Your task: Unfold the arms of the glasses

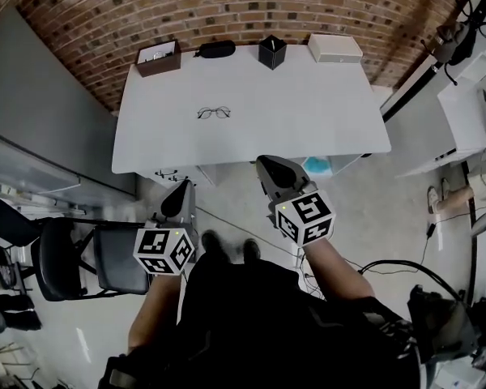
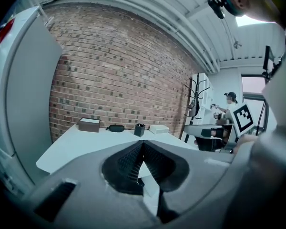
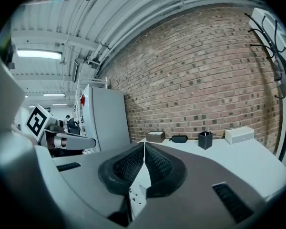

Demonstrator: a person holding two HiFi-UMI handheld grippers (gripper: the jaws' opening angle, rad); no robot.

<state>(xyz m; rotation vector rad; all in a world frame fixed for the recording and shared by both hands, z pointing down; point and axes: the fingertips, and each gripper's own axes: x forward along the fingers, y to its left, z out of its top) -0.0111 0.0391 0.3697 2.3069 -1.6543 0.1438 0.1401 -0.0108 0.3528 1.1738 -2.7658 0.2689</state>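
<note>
A pair of thin wire-framed glasses (image 1: 213,113) lies on the white table (image 1: 308,112), left of its middle; whether the arms are folded is too small to tell. Both grippers hang in front of the table's near edge, short of it and touching nothing. My left gripper (image 1: 181,188) (image 2: 143,143) is shut and empty, and it sits below and left of the glasses. My right gripper (image 1: 264,163) (image 3: 144,145) is also shut and empty, just at the table's front edge. In both gripper views the jaws block any sight of the glasses.
Along the table's far edge stand a brown box (image 1: 158,57), a black glasses case (image 1: 216,49), a black pen cup (image 1: 272,52) and a white box (image 1: 334,48). A black chair (image 1: 65,258) stands at the left, white furniture (image 1: 462,112) at the right. A brick wall runs behind.
</note>
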